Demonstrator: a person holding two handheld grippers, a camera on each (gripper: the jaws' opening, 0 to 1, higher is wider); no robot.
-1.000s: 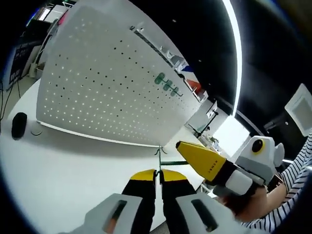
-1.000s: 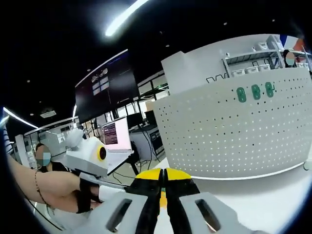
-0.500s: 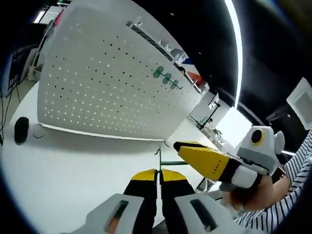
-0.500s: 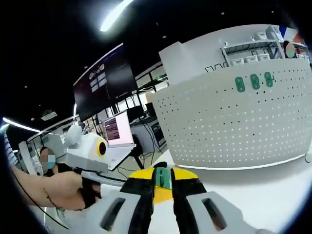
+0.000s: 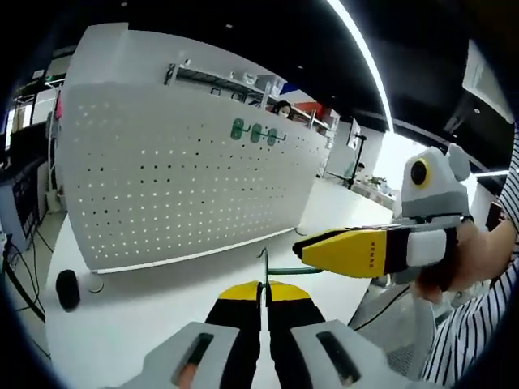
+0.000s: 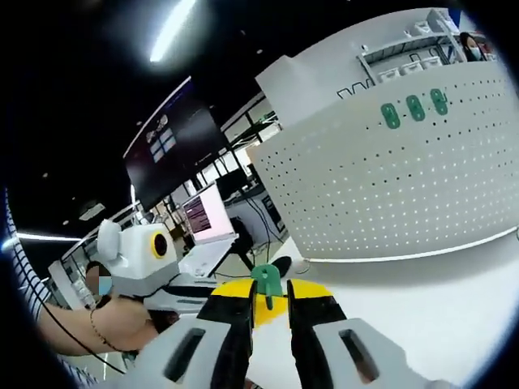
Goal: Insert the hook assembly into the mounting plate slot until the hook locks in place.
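left gripper [image 5: 265, 293] clamps the green hook [image 5: 280, 270]; right gripper [image 6: 270, 296] clamps its plate [image 6: 267, 279], at twelve o'clock. misaligned pushing could jam it.

White table [image 5: 154, 324] with upright pegboard [image 5: 178, 186], dark mouse [image 5: 67, 289].
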